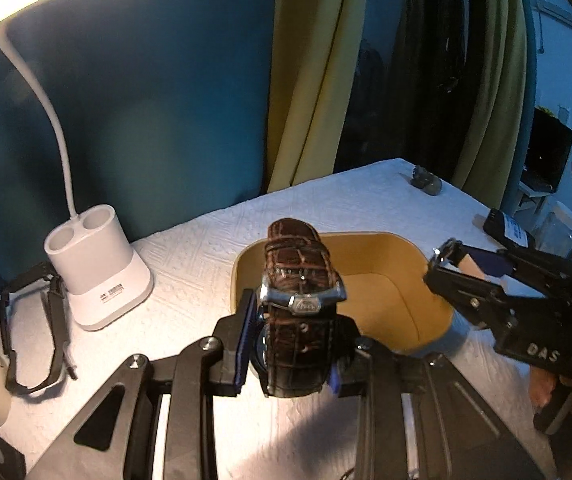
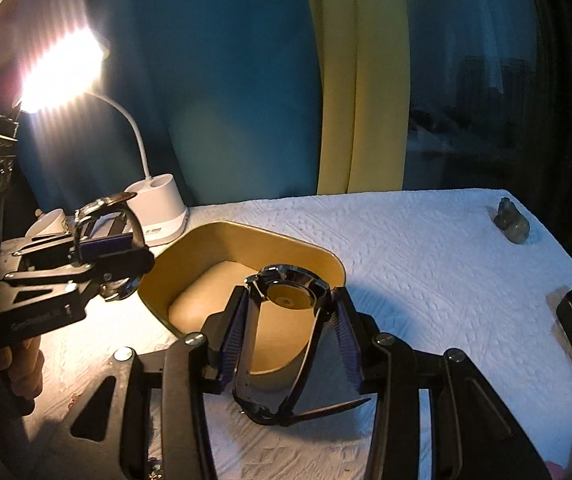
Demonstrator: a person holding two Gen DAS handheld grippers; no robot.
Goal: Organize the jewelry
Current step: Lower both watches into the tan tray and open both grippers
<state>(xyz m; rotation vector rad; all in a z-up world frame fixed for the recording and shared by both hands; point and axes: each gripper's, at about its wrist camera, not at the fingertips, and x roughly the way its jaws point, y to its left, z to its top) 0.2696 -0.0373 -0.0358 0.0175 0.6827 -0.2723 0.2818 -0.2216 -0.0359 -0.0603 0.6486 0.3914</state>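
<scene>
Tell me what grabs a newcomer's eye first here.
The glaring desk lamp at far left, lighting the white cloth. Then two watches held over the tan tray: a brown leather watch in the left tool, a black watch in the right tool.

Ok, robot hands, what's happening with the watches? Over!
Left gripper shut on brown strap watch. Right gripper shut on black watch. Both held over the tan tray. Nothing blocking it.

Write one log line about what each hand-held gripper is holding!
left hand-held gripper: shut on brown watch | right hand-held gripper: shut on black watch | both above tan tray
</scene>
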